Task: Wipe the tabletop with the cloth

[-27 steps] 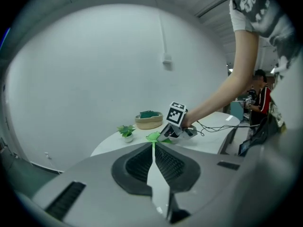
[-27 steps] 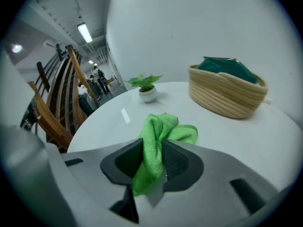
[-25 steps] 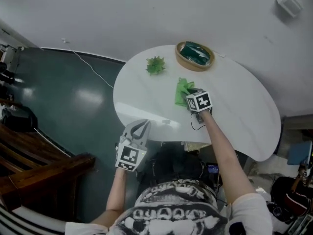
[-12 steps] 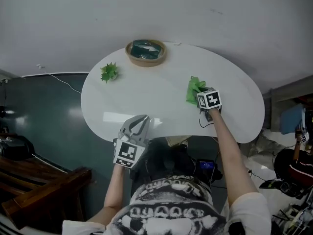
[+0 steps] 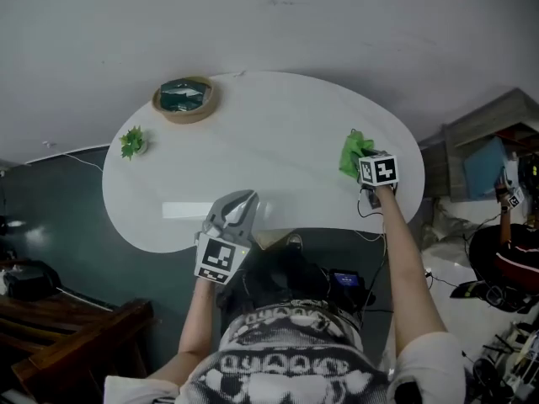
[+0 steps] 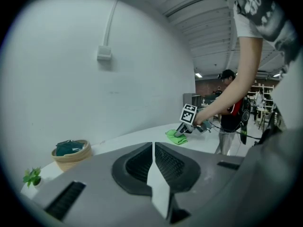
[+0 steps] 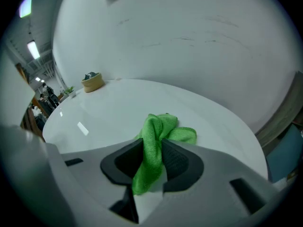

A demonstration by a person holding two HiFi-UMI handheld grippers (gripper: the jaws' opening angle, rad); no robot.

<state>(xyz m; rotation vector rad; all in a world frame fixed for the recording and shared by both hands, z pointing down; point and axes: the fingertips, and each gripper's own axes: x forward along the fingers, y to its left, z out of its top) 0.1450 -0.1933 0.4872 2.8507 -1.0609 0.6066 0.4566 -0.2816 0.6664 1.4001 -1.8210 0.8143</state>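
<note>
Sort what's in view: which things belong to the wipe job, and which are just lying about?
Job:
- crumpled green cloth, clamped in the right gripper
- white oval tabletop

Lying about:
- round woven basket with dark green contents
- small green plant

Both sit at the table's left end. The left gripper is shut and empty.

white table [image 5: 278, 141] | basket [image 5: 185, 99], plant [image 5: 131, 142] at left | green cloth [image 5: 354, 151] right

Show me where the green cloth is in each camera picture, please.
Head view: cloth at the right end of the table.
Left gripper view: cloth just right of centre, above the jaws.
Right gripper view: cloth low centre, pinched between the jaws.
Shared landmark: the basket.
</note>
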